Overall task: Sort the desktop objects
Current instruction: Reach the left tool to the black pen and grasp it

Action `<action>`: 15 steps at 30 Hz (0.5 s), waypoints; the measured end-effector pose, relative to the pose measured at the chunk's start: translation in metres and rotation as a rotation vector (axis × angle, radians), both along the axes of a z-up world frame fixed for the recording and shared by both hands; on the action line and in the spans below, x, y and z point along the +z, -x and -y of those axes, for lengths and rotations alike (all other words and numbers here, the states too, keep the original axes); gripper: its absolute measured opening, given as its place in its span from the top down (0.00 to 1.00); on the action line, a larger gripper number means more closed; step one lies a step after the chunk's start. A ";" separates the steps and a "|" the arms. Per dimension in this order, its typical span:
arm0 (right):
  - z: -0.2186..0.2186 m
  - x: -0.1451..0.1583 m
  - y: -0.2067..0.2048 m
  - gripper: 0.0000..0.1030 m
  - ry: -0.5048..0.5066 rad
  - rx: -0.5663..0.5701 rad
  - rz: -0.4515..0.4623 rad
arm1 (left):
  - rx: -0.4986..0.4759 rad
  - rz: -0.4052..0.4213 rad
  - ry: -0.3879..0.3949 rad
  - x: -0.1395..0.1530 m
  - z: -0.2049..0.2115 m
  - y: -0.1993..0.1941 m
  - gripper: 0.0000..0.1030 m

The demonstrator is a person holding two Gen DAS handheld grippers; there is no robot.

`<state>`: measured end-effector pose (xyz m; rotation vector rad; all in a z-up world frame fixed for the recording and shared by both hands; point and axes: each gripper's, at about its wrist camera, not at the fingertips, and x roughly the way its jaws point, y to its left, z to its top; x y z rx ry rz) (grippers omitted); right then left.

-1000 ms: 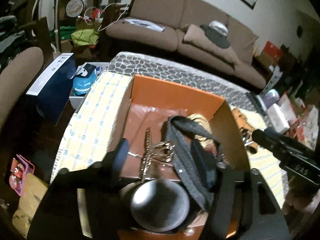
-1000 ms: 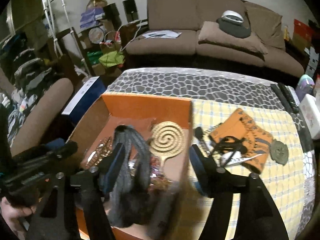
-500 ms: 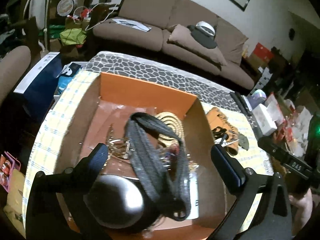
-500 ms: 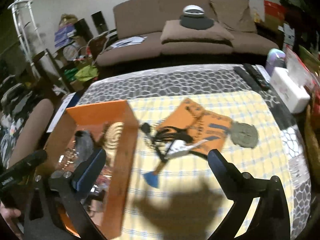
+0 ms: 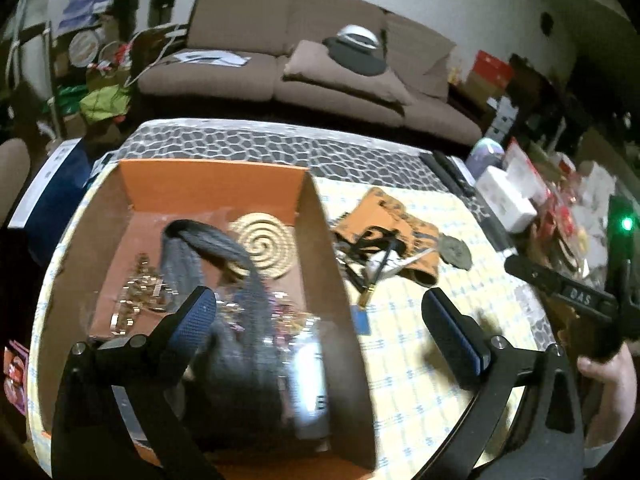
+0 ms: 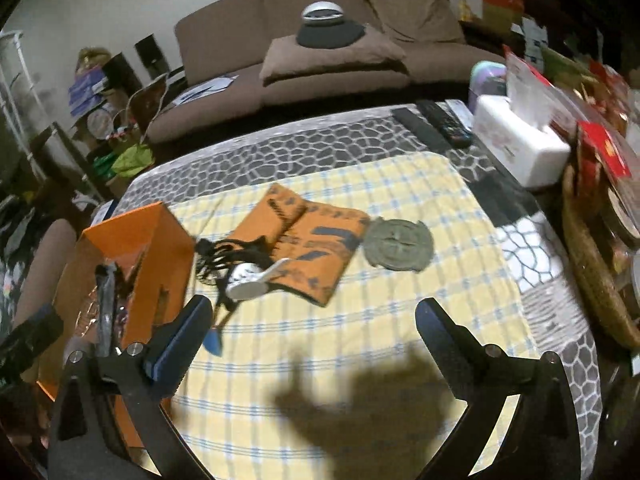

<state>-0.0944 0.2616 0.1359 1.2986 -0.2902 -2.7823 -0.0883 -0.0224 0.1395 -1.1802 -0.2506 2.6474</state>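
A brown sofa [image 6: 320, 40] stands behind a table [image 6: 360, 360] covered with a yellow checked cloth over a grey stone-pattern cloth. On the left part of the table sits an orange box [image 5: 208, 184], and several things lie inside it already: a grey strap [image 5: 208, 244], a round spiral coil [image 5: 266, 244], some shiny metal pieces [image 5: 140, 292] and something silver near the front, which is too blurred to name. So part of the sorting seems done. Outside the box, just beside its right wall, an orange pouch [image 6: 308, 248] is left on the cloth with black cords [image 6: 228, 256] and a small white and silver object [image 6: 250, 280] on its near edge, a dark round disc [image 6: 400, 244] touching its right side, and a little blue piece [image 6: 212, 342] closer to the camera. The left claw [image 5: 320, 320] is wide and holds nothing, above the box's right wall. The right claw [image 6: 312, 332] is also wide and empty, above the bare cloth near the pouch. I judge these loose things must go in next.
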 end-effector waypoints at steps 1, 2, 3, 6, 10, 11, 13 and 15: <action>-0.007 -0.001 -0.001 0.00 0.009 -0.007 0.002 | -0.009 -0.004 0.007 0.000 -0.006 -0.001 0.00; -0.010 -0.001 -0.001 0.00 0.012 -0.010 0.002 | -0.016 -0.008 0.014 0.000 -0.011 -0.002 0.00; -0.014 -0.002 -0.002 0.00 0.014 -0.013 0.002 | -0.027 -0.013 0.021 -0.001 -0.021 -0.002 0.00; -0.026 -0.005 -0.001 0.00 0.016 -0.029 0.008 | -0.054 -0.019 0.053 -0.004 -0.043 0.001 0.00; -0.040 -0.008 -0.001 0.00 0.042 -0.046 0.011 | -0.090 -0.016 0.120 -0.015 -0.072 0.003 0.01; -0.044 -0.008 -0.001 0.00 0.051 -0.048 0.012 | -0.098 -0.014 0.129 -0.017 -0.077 0.002 0.01; -0.050 -0.008 -0.001 0.00 0.060 -0.052 0.008 | -0.121 -0.007 0.149 -0.022 -0.089 0.006 0.02; -0.055 -0.009 0.001 0.00 0.069 -0.058 0.004 | -0.137 -0.008 0.180 -0.027 -0.103 0.011 0.06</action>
